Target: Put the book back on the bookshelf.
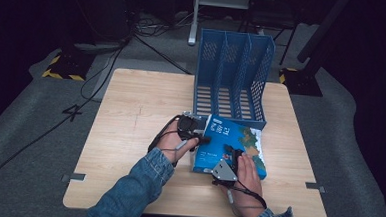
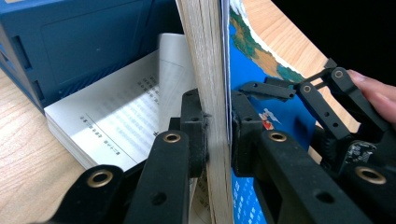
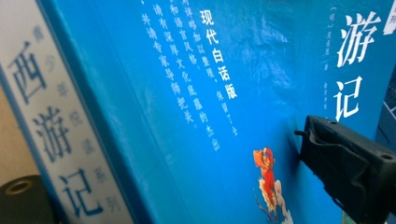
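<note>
A blue paperback book (image 1: 234, 143) lies near the middle of the wooden table (image 1: 129, 135), just in front of the blue file rack (image 1: 233, 73), which stands at about twelve o'clock from it. Its glossy cover shows a map-like patch of green and tan and a small red figure; part of the book is lifted at the left edge, with printed pages (image 2: 116, 116) lying open below.

The left gripper (image 1: 198, 137), at nine o'clock of the book, is clamped on the raised cover and its sheaf of pages, jaws nearly together. The right gripper (image 1: 232, 155), at six o'clock, stands wide, one jaw resting on the cover; the other jaw's contact cannot be told.

The spine and the cover both read 西游记, and the cover also carries 现代白话版.
</note>
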